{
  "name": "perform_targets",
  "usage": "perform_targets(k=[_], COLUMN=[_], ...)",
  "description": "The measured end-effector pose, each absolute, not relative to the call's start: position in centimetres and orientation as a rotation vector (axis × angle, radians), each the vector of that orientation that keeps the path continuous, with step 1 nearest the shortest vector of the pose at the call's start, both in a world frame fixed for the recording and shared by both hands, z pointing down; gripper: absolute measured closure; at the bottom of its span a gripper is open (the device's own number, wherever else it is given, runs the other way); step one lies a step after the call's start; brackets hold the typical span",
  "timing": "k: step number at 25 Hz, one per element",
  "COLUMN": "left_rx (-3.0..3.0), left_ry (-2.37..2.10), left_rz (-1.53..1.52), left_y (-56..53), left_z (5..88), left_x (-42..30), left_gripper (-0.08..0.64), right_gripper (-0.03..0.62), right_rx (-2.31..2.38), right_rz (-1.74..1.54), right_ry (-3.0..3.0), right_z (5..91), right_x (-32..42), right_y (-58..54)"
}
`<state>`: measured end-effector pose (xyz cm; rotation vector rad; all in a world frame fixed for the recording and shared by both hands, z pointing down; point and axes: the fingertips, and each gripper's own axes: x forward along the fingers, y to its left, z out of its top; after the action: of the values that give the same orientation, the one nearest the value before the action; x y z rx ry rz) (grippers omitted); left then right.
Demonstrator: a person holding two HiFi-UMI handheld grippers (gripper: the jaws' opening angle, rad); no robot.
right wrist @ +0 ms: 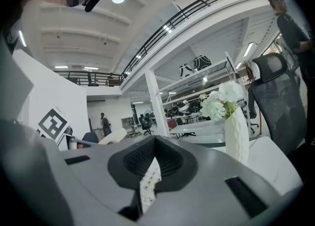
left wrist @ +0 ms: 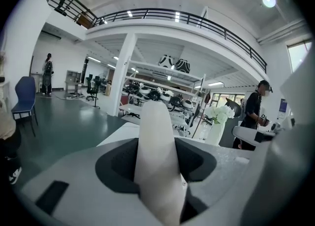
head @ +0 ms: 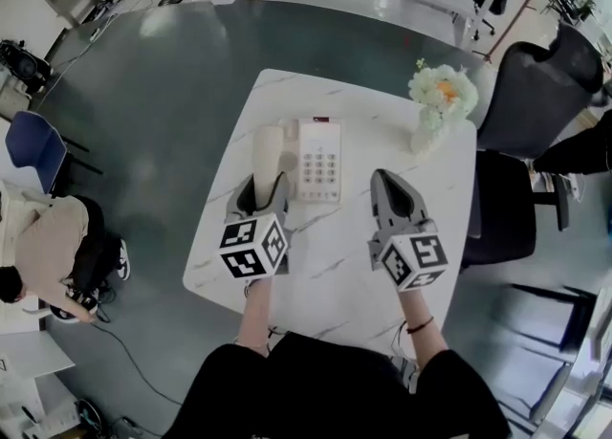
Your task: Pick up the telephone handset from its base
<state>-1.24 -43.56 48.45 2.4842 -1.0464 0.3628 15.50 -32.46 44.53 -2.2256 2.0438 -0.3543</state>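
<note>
The cream telephone handset sits between the jaws of my left gripper, which is shut on its near end. In the left gripper view the handset rises steeply out of the left gripper against the hall behind. The white telephone base with its keypad lies on the marble table, just right of the handset. My right gripper hovers to the right of the base, tips together and holding nothing. Through the slit of the right gripper a strip of the keypad shows.
A white vase of flowers stands at the table's far right corner and shows as the vase in the right gripper view. Black office chairs stand to the right of the table. A person crouches on the floor at the left near a blue chair.
</note>
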Motion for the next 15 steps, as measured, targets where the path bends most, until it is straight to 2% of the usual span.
perform_targets(k=[15], left_rx=[2.477], left_ry=[-1.031], left_rz=[0.151], left_y=[-39.5], left_z=[43.2], left_x=[-5.6], left_gripper=[0.354], right_gripper=[0.600], right_rx=[-2.134], right_rz=[-0.307], right_ry=[2.120], right_z=[41.8], right_x=[14.4], right_y=[-29.8])
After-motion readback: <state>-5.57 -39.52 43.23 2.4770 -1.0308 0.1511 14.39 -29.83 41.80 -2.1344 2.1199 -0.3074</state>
